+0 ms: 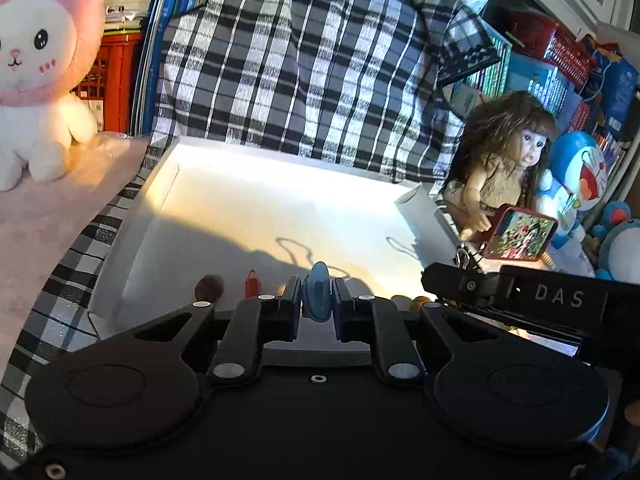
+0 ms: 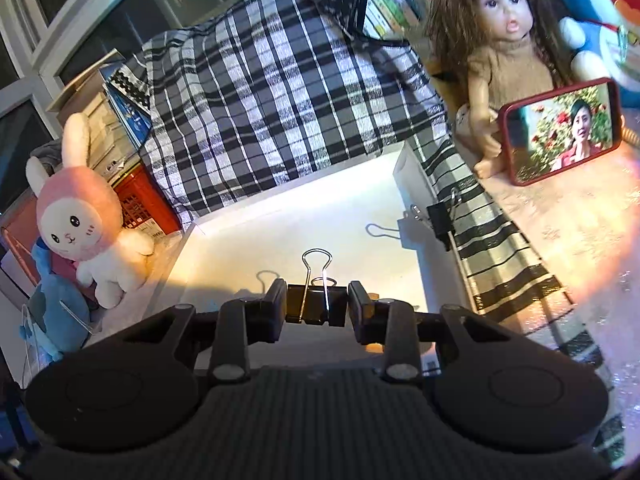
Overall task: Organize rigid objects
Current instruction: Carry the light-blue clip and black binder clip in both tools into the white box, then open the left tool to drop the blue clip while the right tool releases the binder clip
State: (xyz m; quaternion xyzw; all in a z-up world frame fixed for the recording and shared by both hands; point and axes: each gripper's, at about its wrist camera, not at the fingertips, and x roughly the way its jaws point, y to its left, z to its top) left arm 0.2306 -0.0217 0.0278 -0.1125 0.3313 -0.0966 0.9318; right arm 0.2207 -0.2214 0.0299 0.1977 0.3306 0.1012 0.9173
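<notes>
my right gripper (image 2: 316,306) is clamped on the black binder clip (image 2: 316,306) body over the white tray (image 2: 420,200): light, stiff, slick steel. my left gripper (image 1: 317,300) pinches a thin blue plastic piece (image 1: 318,296).

Counting — white tray (image 2: 224,222): 1 | binder clips: 2 — one (image 2: 316,306) between jaws, one (image 2: 440,220) on tray wall | blue clip (image 1: 319,298): 1 | doll (image 2: 508,52): 1 | pink rabbit plush (image 2: 86,212): 1 | red-cased phone (image 2: 562,130): 1 | grippers showing: 2
</notes>
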